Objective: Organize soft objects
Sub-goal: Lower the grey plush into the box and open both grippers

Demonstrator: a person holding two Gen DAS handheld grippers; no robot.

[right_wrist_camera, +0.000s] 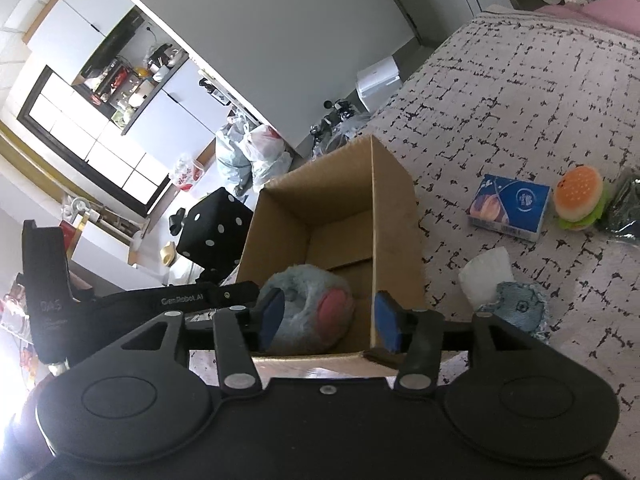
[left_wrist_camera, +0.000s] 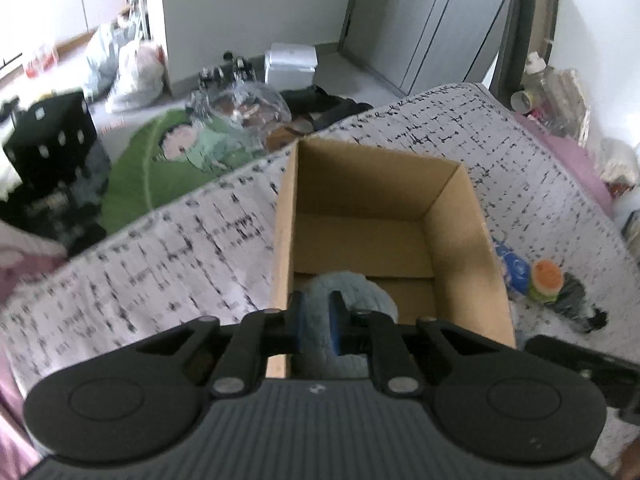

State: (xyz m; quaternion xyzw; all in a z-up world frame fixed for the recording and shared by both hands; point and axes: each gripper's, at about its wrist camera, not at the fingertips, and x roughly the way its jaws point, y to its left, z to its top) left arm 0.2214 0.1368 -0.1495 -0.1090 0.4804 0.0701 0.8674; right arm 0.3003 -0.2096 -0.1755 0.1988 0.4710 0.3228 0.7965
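Both grippers hung over the cardboard box (right_wrist_camera: pixel 394 216) on the patterned bed (right_wrist_camera: pixel 520 92): my left gripper (left_wrist_camera: pixel 318 322) was clamped on the fluffy blue plush toy (right_wrist_camera: pixel 308 304) at the box's near end, while my right gripper (right_wrist_camera: pixel 330 318) stood parted, its pads clear of the toy. Outside the box, to its right, lay a tissue pack (right_wrist_camera: pixel 508 208), a burger toy (right_wrist_camera: pixel 578 198) and a denim piece (right_wrist_camera: pixel 520 308).

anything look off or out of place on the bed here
Nothing looks damaged or spilled. The cardboard box stands upright on the patterned bedspread, with the blue plush inside, pinched by the left gripper. The burger toy, tissue pack and denim piece lie loose beside the box.
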